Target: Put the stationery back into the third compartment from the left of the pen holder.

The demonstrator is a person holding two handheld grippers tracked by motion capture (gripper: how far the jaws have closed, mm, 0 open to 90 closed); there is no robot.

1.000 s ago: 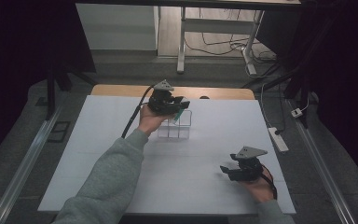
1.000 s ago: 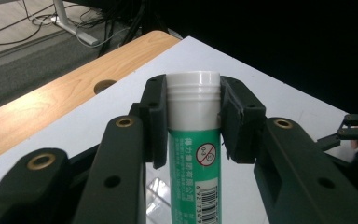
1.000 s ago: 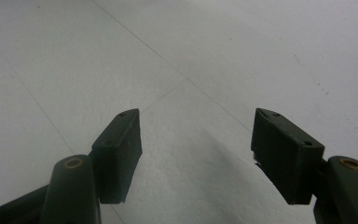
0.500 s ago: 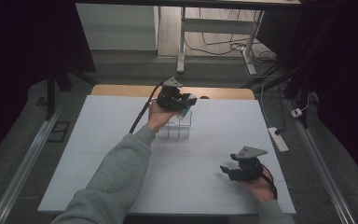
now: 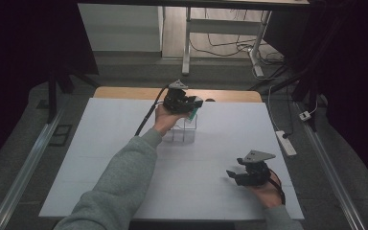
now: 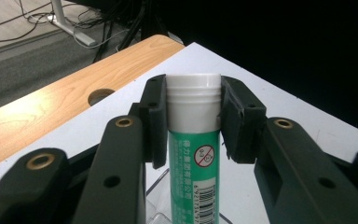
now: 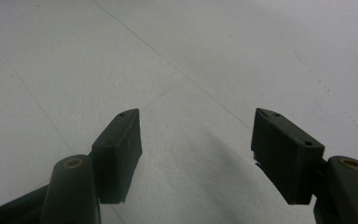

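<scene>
At the lower right of the high view, the right gripper [image 5: 246,176] hovers over the white surface [image 5: 100,158], jaws wide apart and empty. Farther up, near centre, the left gripper [image 5: 191,106] clamps a green glue stick [image 6: 194,154] by its white cap, above a clear organiser [image 5: 182,134].

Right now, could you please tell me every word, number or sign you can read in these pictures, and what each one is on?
Glue stick, green label: a red crossed-out circle sign with "0-3" inside.
Same label: a line of white Chinese characters, too blurred to read reliably.
Same label: a barcode with digits beginning "6 92", the rest cut off.
Nothing else carries readable text.
</scene>
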